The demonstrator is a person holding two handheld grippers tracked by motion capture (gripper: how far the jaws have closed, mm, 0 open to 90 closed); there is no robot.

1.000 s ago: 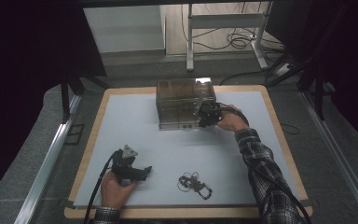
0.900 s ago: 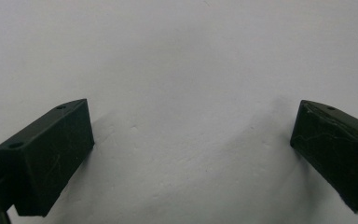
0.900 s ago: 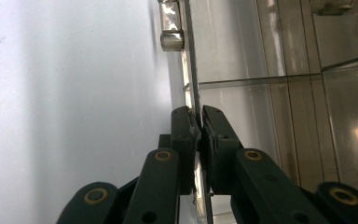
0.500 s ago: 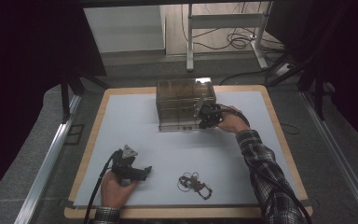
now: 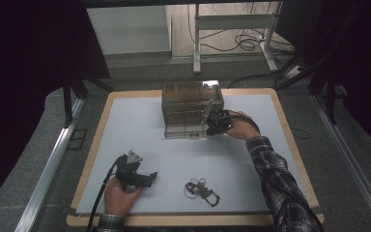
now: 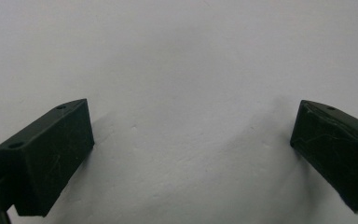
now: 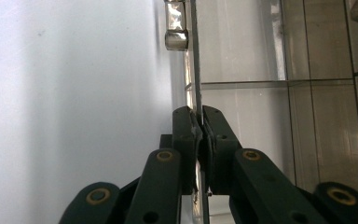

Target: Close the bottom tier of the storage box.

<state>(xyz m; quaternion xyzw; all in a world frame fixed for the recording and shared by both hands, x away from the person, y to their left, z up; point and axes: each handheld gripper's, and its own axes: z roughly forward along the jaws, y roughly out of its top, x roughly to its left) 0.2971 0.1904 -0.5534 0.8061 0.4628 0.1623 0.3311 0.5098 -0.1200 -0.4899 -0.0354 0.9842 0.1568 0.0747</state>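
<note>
Right gripper (image 5: 211, 122) is at the front right corner of the clear compartment box (image 5: 189, 107), which stands at the far middle of the white mat (image 5: 251, 159). Its jaws pinch a thin clear panel (image 7: 196, 70) edge-on (probably the box's hinged lid or door; hard to tell). Left gripper (image 5: 147, 177) rests near the front edge, jaws spread wide over bare mat. A small metal clasp (image 5: 202, 191) lies well apart from the box.

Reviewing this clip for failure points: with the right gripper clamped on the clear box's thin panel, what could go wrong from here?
1. The right gripper pinches only the thin edge of the panel, so it may slip free.
2. Nothing braces the clear box; the left gripper rests open, far off on the mat, so a pull could drag or tip the box.
3. The metal hinge could strain if the panel is forced sideways.
</note>
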